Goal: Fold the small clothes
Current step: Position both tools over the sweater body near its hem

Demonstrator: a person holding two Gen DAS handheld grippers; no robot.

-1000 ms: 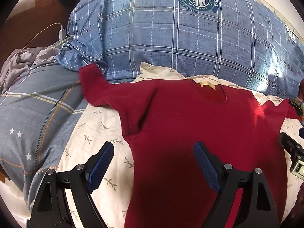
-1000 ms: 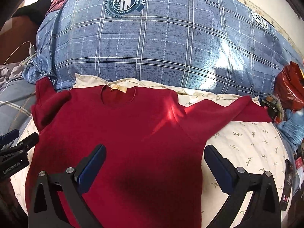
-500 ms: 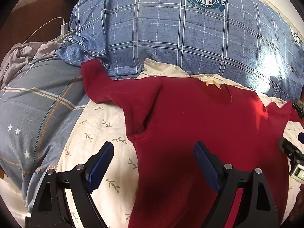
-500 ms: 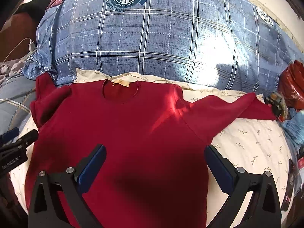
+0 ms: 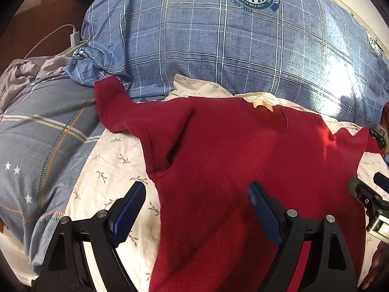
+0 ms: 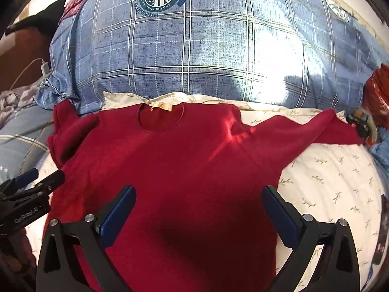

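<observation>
I hold both grippers tilted downward over the bed, side by side, with nothing between the fingers of either one. My left gripper (image 5: pixel 197 209) hangs over the left side seam of the garment, jaws spread wide: one blue pad (image 5: pixel 128 206) is above the cream leaf-print sheet (image 5: pixel 109 168), the other above red cloth. My right gripper (image 6: pixel 198 215) hangs over the middle of the garment's body, its jaws also standing wide apart and both blue pads above the red fabric, not pressing on it. In the right wrist view the tips of my left gripper show at the left edge; in the left wrist view part of my right gripper shows at the right edge.

Behind everything lies a large blue plaid pillow with a round navy emblem (image 6: pixel 194 48), sunlit on its right half. To the left is a grey-blue plaid quilt with small white stars (image 5: pixel 41 146).

The dark red long-sleeved knit top (image 6: pixel 170 170) lies flat on the cream sheet, neckline toward the pillow and hem toward me. Its body is spread smooth, with a streak of sunlight across the right shoulder. The right sleeve stretches straight out to the side on the sheet. The left sleeve (image 5: pixel 114 107) angles up toward the pillow, its cuff resting against the pillow's lower corner, with a fold at the armpit. A small tan label (image 6: pixel 161 107) sits inside the round collar.
</observation>
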